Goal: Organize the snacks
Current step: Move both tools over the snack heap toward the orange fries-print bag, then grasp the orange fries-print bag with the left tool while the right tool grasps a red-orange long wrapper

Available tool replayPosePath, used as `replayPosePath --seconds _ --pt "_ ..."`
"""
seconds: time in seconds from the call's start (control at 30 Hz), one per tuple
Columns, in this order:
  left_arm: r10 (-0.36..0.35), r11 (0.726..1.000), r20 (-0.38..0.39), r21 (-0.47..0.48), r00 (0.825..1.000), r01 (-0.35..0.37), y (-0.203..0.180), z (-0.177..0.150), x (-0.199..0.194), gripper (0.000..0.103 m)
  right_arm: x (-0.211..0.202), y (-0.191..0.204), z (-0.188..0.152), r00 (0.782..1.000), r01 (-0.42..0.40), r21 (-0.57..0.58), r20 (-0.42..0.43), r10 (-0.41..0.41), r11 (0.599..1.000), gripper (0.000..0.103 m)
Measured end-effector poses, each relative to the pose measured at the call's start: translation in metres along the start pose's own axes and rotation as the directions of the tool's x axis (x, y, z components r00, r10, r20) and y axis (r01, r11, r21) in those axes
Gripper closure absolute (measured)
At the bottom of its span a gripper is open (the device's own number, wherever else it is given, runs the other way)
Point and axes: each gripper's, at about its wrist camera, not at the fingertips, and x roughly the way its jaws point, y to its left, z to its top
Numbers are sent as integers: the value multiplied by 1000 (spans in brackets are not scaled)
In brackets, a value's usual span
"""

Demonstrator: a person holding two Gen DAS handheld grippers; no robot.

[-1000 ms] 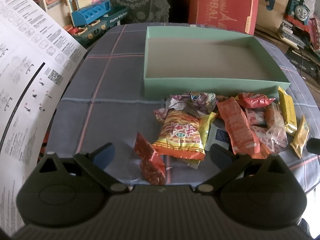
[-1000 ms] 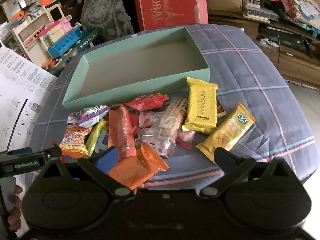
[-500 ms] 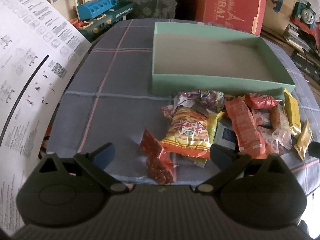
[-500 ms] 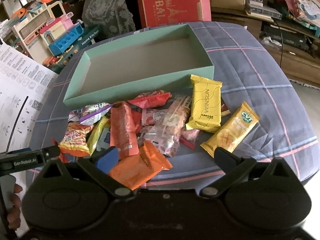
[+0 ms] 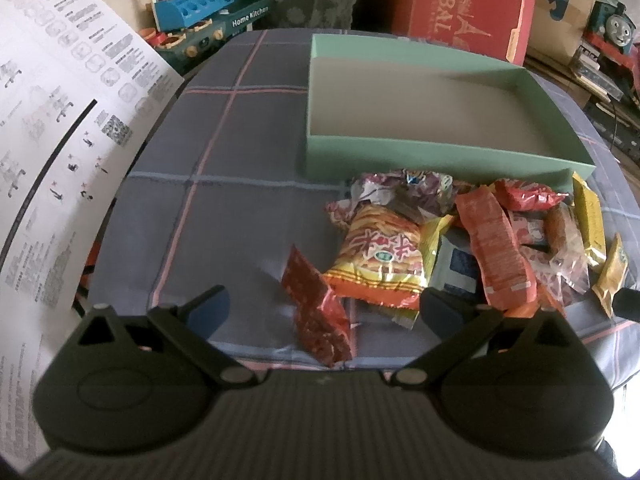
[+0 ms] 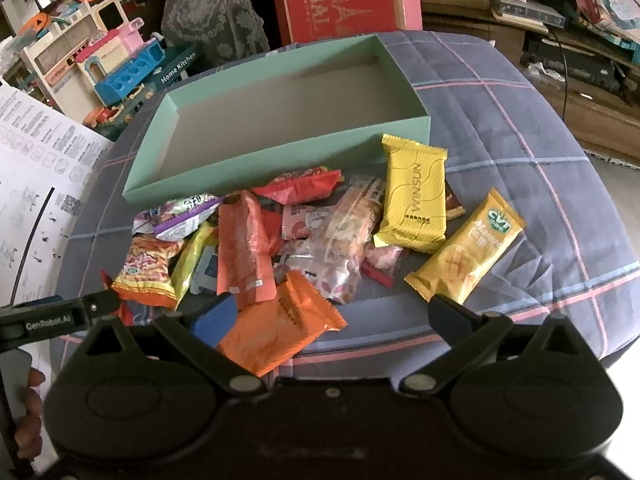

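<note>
Lying between the spread fingers of the left gripper [image 5: 324,304], a red packet [image 5: 316,320] is being framed, ungrasped. An orange packet [image 6: 276,328] is being straddled by the released right gripper [image 6: 332,312]; snack pile [image 6: 320,224] is sitting just before the green box [image 6: 280,152].

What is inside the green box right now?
Nothing visible: the green box shows only its bare grey floor. All snacks lie on the cloth outside it. A strip of floor behind the near wall is hidden.
</note>
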Motion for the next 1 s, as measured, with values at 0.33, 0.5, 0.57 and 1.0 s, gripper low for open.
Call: replayPosePath --seconds 0.33,0.5,0.57,1.0 --pt "-68 998 -19 0 997 68 3 9 20 0 0 1 -8 993 -4 -54 120 10 999 0" --pt "-80 994 -12 69 997 81 -12 20 33 1 6 -1 -4 994 -32 -53 107 38 998 0" --pt "-87 993 -14 83 996 88 -18 26 39 6 10 -4 -1 996 -43 -23 78 44 999 0" --pt "-194 979 -48 62 980 197 -2 24 62 50 41 36 30 990 -140 -103 10 142 985 14"
